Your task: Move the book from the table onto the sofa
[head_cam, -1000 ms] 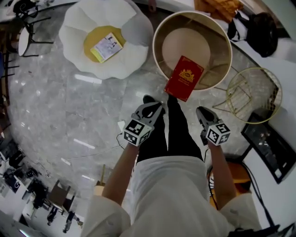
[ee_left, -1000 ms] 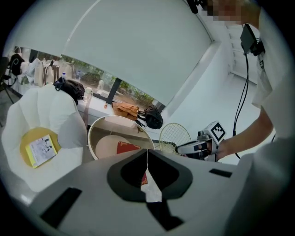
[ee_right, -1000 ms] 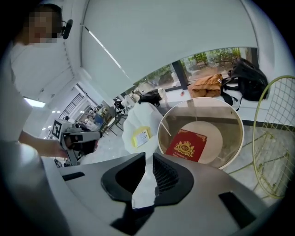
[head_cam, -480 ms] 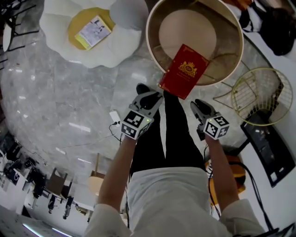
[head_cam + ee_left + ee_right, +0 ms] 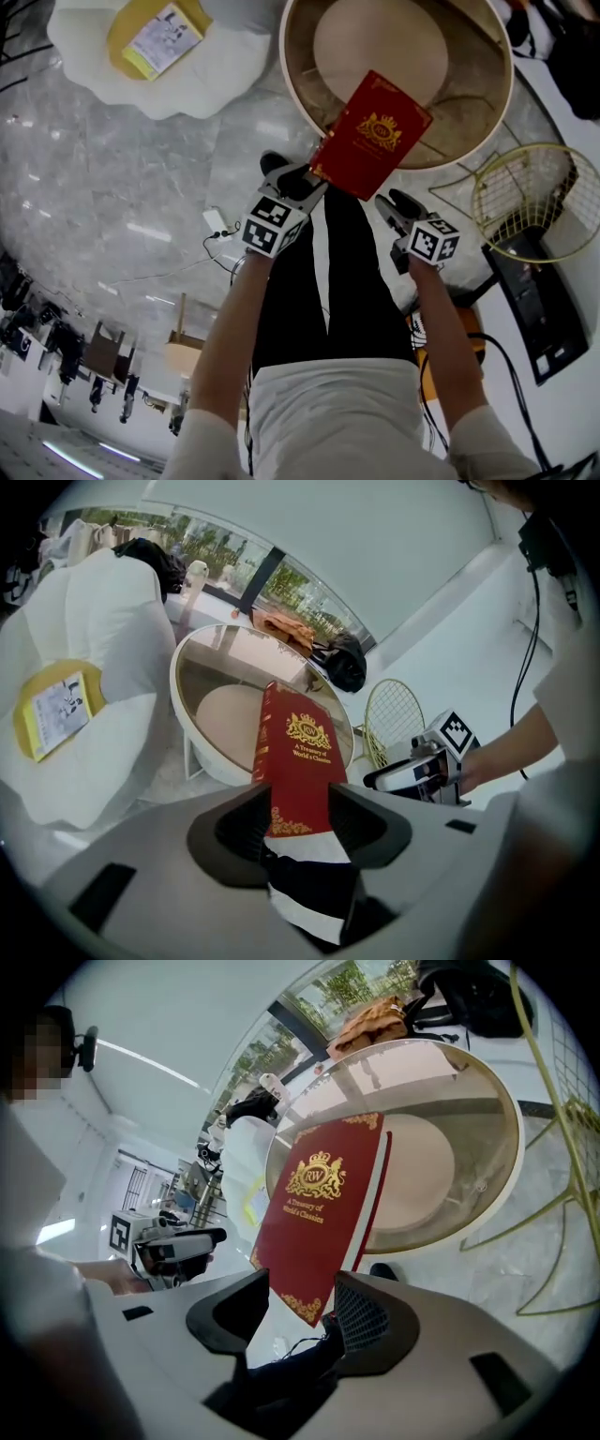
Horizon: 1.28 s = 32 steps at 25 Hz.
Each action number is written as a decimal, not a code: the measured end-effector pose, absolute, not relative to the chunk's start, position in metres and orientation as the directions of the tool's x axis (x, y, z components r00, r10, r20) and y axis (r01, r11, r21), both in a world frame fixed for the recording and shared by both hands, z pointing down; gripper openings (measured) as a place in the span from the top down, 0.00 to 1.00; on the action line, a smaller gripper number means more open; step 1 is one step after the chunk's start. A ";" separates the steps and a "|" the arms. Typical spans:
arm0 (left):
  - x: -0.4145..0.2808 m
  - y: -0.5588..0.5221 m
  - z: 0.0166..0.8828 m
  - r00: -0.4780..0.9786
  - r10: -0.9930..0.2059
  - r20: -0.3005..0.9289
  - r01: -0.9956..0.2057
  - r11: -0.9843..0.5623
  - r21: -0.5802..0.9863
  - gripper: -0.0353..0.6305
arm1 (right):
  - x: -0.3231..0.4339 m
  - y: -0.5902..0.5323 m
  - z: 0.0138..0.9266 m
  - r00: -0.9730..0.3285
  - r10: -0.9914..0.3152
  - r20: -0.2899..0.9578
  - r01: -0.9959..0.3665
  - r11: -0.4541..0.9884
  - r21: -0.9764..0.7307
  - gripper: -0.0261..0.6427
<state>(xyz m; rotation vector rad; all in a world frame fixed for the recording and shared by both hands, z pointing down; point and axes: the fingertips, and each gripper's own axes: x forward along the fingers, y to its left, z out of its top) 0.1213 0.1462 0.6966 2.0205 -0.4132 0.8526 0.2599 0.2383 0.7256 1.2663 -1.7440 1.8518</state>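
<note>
Grey marble floor fills the space below the person, whose dark trousers and two forearms reach forward from the bottom of the head view. The left gripper (image 5: 296, 181) points down toward the near corner of the red book (image 5: 373, 133). Its jaws are opening, and its own view shows the book's lower end standing between them, with the pads not clamped on it. The right gripper (image 5: 392, 208) hangs just beside the book's near edge, a little to the right. Its jaws are also opening, and the book's gilt-trimmed corner shows in the gap, clear of both pads.

The book lies cover up, with its crest and title showing, on the round glass-topped table (image 5: 285, 56). Its near end juts out past the rim toward the person.

To the right of the table stands a gold wire basket (image 5: 525, 202). Well apart on the left sits the white petal-shaped sofa (image 5: 216, 84), with a yellow cushion (image 5: 131, 28) on its seat and a booklet (image 5: 161, 28) lying on that. A black bag (image 5: 572, 47) rests beyond the table at the far right.
</note>
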 end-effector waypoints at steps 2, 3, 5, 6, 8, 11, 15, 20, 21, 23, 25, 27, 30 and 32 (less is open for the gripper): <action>0.122 0.147 0.713 0.696 0.047 0.717 -0.584 -0.544 0.603 0.63 | 0.259 0.239 0.739 -0.591 -0.323 0.739 -0.705 -0.238 -0.668 0.59; 0.123 0.147 0.721 0.690 0.059 0.721 -0.588 -0.535 0.607 0.61 | 0.259 0.238 0.746 -0.605 -0.315 0.731 -0.692 -0.248 -0.679 0.58; 0.125 0.148 0.735 0.682 0.087 0.726 -0.591 -0.519 0.618 0.55 | 0.258 0.236 0.759 -0.628 -0.302 0.717 -0.668 -0.262 -0.696 0.56; 0.126 0.149 0.740 0.680 0.101 0.726 -0.591 -0.511 0.624 0.53 | 0.257 0.235 0.764 -0.638 -0.296 0.711 -0.660 -0.266 -0.703 0.54; 0.129 0.152 0.748 0.678 0.124 0.725 -0.590 -0.497 0.637 0.51 | 0.255 0.235 0.770 -0.654 -0.280 0.702 -0.649 -0.270 -0.712 0.52; 0.134 0.155 0.756 0.678 0.153 0.719 -0.588 -0.474 0.655 0.47 | 0.254 0.235 0.779 -0.678 -0.266 0.685 -0.621 -0.290 -0.728 0.48; 0.140 0.157 0.768 0.679 0.193 0.708 -0.581 -0.447 0.680 0.43 | 0.245 0.230 0.785 -0.718 -0.258 0.647 -0.571 -0.314 -0.759 0.45; 0.150 0.161 0.781 0.724 0.256 0.640 -0.539 -0.368 0.757 0.38 | 0.235 0.225 0.798 -0.764 -0.257 0.592 -0.510 -0.321 -0.798 0.43; 0.151 0.162 0.783 0.735 0.268 0.622 -0.527 -0.351 0.774 0.37 | 0.234 0.224 0.801 -0.772 -0.256 0.582 -0.498 -0.325 -0.804 0.43; 0.154 0.165 0.786 0.747 0.294 0.597 -0.505 -0.333 0.796 0.36 | 0.231 0.223 0.805 -0.785 -0.258 0.563 -0.473 -0.337 -0.814 0.43; 0.155 0.169 0.790 0.733 0.315 0.603 -0.498 -0.356 0.791 0.36 | 0.229 0.223 0.807 -0.790 -0.261 0.554 -0.462 -0.340 -0.819 0.43; 0.154 0.170 0.793 0.711 0.318 0.627 -0.502 -0.395 0.770 0.43 | 0.232 0.226 0.812 -0.784 -0.256 0.565 -0.480 -0.326 -0.814 0.43; 0.154 0.173 0.789 0.718 0.309 0.623 -0.502 -0.390 0.772 0.44 | 0.236 0.230 0.808 -0.778 -0.259 0.573 -0.490 -0.320 -0.811 0.43; 0.154 0.178 0.783 0.729 0.297 0.616 -0.506 -0.372 0.778 0.45 | 0.236 0.229 0.799 -0.779 -0.253 0.573 -0.496 -0.311 -0.811 0.43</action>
